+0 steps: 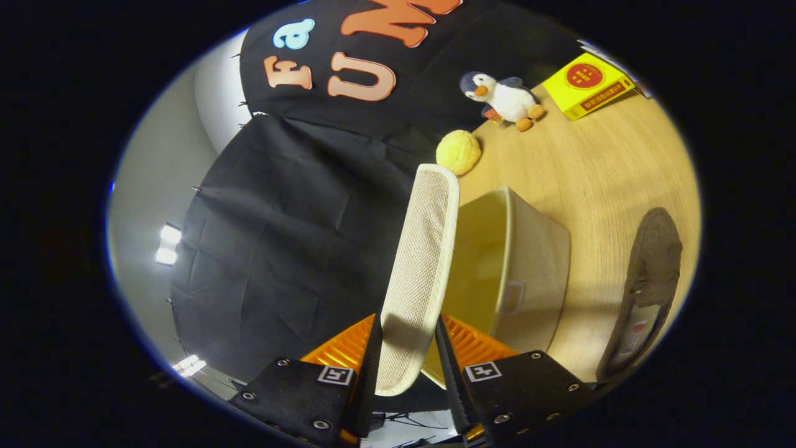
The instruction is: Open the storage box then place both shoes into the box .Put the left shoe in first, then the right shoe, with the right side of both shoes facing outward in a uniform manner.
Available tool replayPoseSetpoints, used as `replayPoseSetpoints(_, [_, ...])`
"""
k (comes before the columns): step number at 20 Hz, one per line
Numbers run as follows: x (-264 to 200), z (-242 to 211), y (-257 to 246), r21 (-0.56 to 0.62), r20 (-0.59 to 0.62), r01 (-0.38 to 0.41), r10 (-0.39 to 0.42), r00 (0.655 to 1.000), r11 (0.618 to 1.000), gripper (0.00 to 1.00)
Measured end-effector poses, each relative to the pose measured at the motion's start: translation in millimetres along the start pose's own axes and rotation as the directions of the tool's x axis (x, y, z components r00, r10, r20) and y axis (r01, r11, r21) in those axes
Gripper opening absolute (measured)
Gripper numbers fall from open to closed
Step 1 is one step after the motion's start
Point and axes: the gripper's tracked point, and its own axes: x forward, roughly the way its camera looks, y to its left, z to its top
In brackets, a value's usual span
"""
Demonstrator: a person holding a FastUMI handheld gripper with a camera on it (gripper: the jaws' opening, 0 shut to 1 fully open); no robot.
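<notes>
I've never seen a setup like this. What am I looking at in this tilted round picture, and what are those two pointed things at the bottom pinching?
The picture comes from a wide-angle camera riding on a hand-held gripper, a two-finger tool a person carries; no robot arm is involved. The two pointed things are its fingers, and the camera looks forward along them, tilted because the tool is turned. Both fingers press on the woven lid of a beige storage box, lifted so the box stands open. The box sits on a wooden table. Beside the box lies a dark brown shoe. Beyond the box are a round yellow bun-like toy, a plush penguin and a yellow book.
</notes>
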Motion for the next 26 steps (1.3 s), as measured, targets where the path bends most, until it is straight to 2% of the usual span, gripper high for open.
replayPoseSetpoints(2, [4.6, 2.1, 21.2, -0.017, 0.005, -0.023, 0.023, 1.0, 1.0, 0.42])
replayPoseSetpoints(4, [13.9, 5.2, 41.6, -0.021, 0.011, -0.045, 0.045, 0.999, 0.999, 0.36])
replayPoseSetpoints(10, [53.2, 10.4, 94.9, -0.032, -0.001, -0.092, 0.092, 0.996, 0.995, 0.33])
replayPoseSetpoints(14, [90.6, 13.5, 143.5, -0.021, 0.015, -0.145, 0.145, 0.989, 0.989, 0.15])
replayPoseSetpoints(16, [114.3, 7.2, 159.1, -0.056, -0.002, -0.13, 0.13, 0.992, 0.99, 0.12])
replayPoseSetpoints(19, [152.5, -5.3, 171.1, -0.136, -0.02, -0.089, 0.087, 0.996, 0.987, 0.13])
replayPoseSetpoints(26, [235.1, -30.9, 158.9, -0.168, -0.059, 0.022, -0.033, 0.998, 0.986, 0.14])
